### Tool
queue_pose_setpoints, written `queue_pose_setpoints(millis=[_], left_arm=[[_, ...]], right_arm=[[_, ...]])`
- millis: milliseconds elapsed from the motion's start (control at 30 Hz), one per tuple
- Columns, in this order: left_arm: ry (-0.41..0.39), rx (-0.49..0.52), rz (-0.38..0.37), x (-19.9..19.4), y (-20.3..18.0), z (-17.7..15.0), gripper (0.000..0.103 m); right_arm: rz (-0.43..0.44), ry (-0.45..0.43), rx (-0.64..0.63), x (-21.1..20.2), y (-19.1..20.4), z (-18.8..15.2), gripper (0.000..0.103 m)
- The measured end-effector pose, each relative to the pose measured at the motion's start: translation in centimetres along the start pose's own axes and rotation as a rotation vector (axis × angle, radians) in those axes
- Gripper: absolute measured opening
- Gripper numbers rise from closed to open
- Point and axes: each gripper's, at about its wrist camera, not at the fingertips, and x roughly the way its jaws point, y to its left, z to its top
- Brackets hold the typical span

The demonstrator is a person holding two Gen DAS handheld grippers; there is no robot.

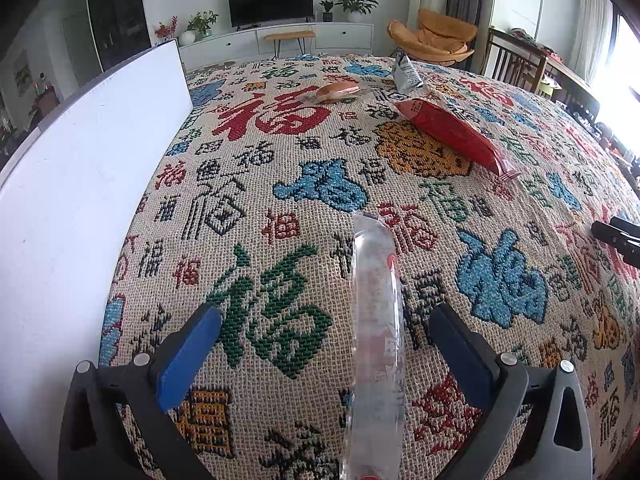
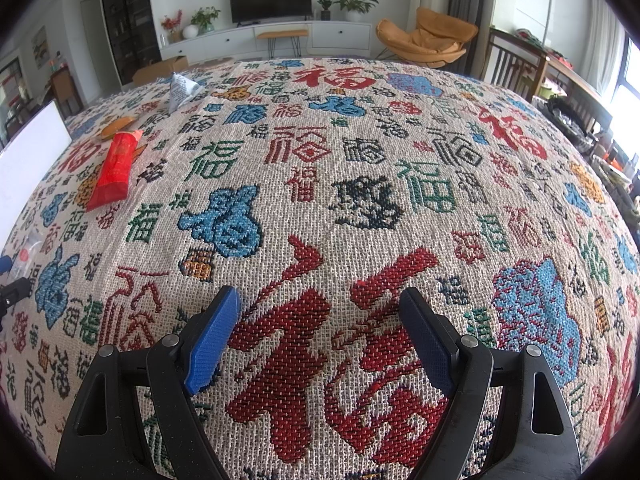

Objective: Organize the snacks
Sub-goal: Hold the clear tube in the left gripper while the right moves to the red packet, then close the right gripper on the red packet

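At the far left we see a white box (image 1: 92,184); its inside is hidden, so we cannot tell whether any snack is already stored. We judge the task to be at an early stage: four snacks lie loose on the patterned cloth (image 1: 280,208).

The left gripper (image 1: 324,332) has its jaws apart, straddling a clear packet (image 1: 376,320) that lies between the blue pads without visible contact. We judge this packet to be the next pick.

Further right and beyond, a wrapped bun (image 1: 338,91), a silver packet (image 1: 406,74) and a red packet (image 1: 452,132) remain unsorted, well apart from the left gripper.

The right gripper (image 2: 320,316) hovers over bare cloth with its jaws apart and nothing between them.

Nothing stands between the clear packet and the white box. The box wall is tall from this angle; we expect a lift over its edge. Behind the table stand a television (image 1: 270,0) and an orange chair (image 1: 436,38).
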Motion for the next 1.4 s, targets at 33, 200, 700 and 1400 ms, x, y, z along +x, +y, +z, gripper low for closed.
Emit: queue_pose_setpoints(millis=[33,200,700,1400], left_arm=[[0.000,0.000,0.000,0.0,0.0,0.0,0.103],[0.000,0.000,-0.001,0.0,0.0,0.0,0.103],[-0.002,-0.004,-0.004,0.0,0.1,0.0,0.103],[-0.003,-0.007,-0.006,0.0,0.1,0.0,0.103]], right_arm=[[0.000,0.000,0.000,0.0,0.0,0.0,0.084],[0.000,0.000,0.000,0.0,0.0,0.0,0.084],[0.115,-0.036,0.005,-0.3,2.0,1.8,0.088],[0.191,0.147,-0.204,7.4,17.2,10.8,0.023]])
